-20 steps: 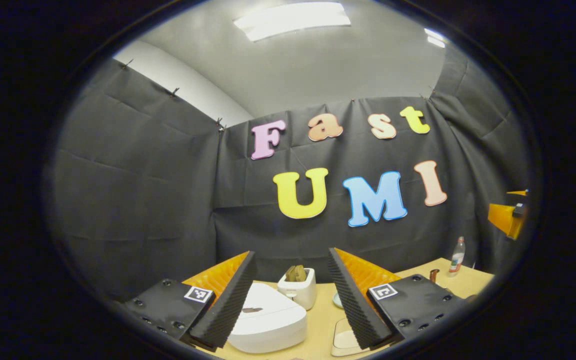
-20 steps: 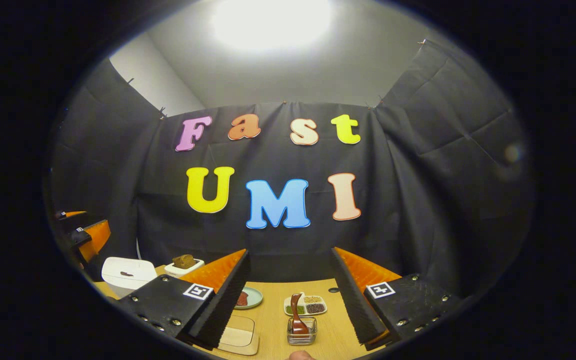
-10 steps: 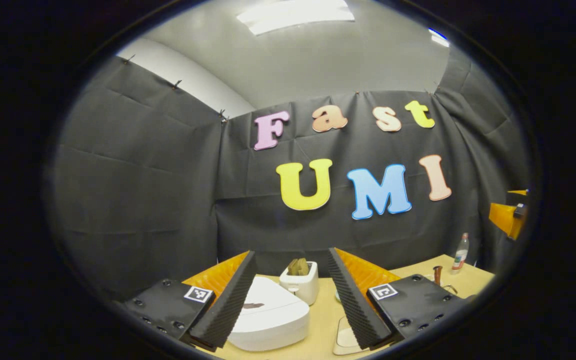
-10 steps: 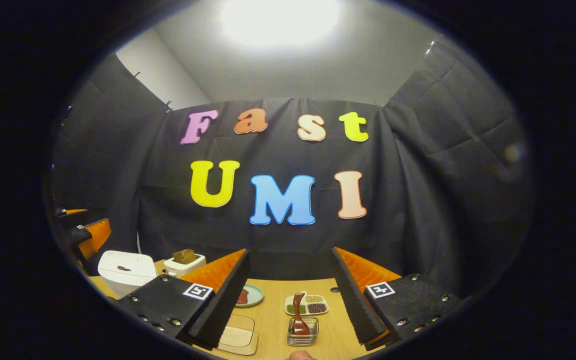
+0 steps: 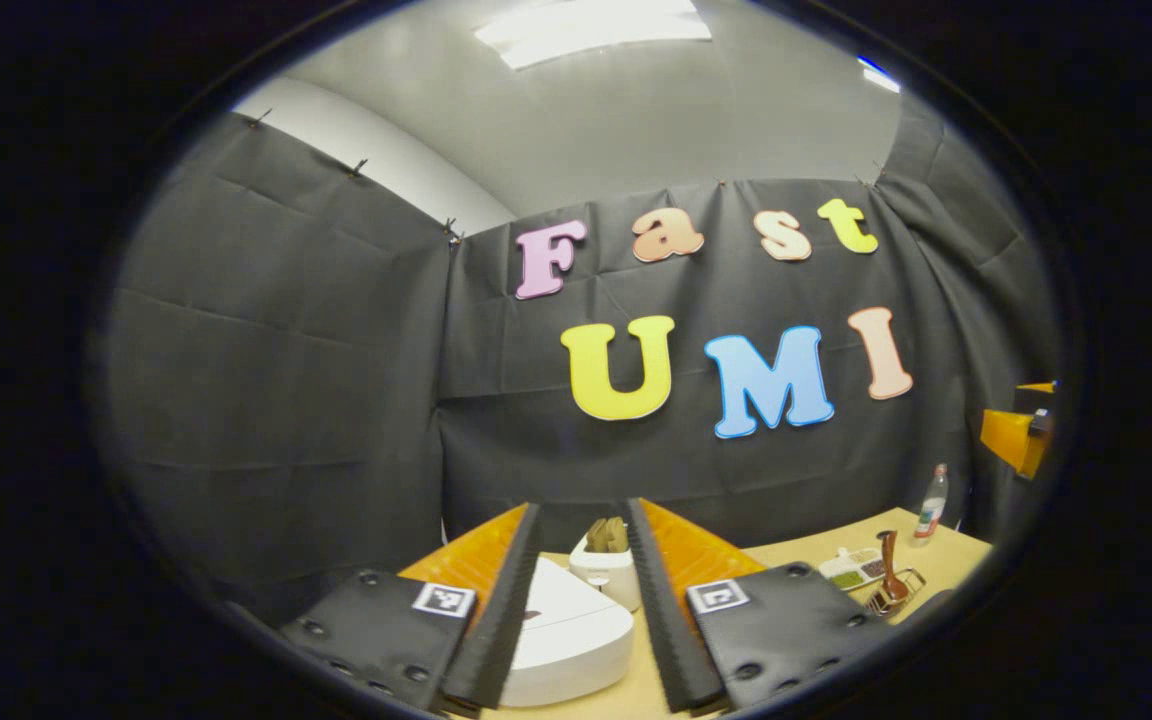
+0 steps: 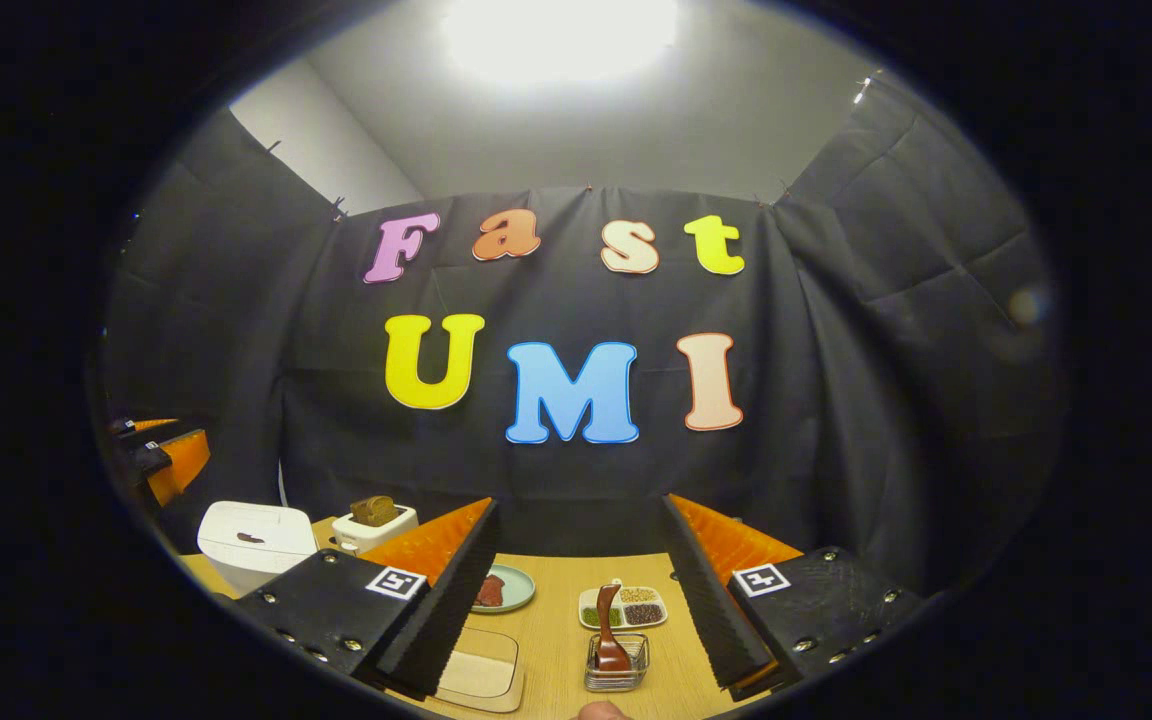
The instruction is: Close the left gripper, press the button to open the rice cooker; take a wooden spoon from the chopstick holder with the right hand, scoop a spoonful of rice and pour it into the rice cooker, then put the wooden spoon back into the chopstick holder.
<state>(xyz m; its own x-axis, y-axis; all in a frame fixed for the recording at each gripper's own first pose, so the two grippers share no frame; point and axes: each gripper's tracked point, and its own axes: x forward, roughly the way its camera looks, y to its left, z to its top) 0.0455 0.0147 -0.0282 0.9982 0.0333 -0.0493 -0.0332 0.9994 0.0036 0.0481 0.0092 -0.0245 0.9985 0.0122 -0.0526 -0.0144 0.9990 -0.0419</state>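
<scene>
the left gripper (image 5: 581,600) hangs above the white rice cooker (image 5: 566,630), lid down, its fingers narrowed to a slim gap with nothing between them. the right gripper (image 6: 581,600) is spread wide and empty; past it the wooden spoon (image 6: 611,630) stands in the chopstick holder (image 6: 616,675) (a divided grain dish (image 6: 626,607) just behind).

Smooth white plastic on the rice cooker (image 5: 566,635), lid faintly glossy. The table (image 6: 556,640) shows pale wood grain, matt. The wooden spoon (image 6: 610,630) gleams dark and polished in the chopstick holder (image 6: 617,672), a clear, shiny basket. Both grippers' pads (image 6: 441,600) look ribbed and rough. The booth wall (image 6: 836,400) is creased matt cloth.
</scene>
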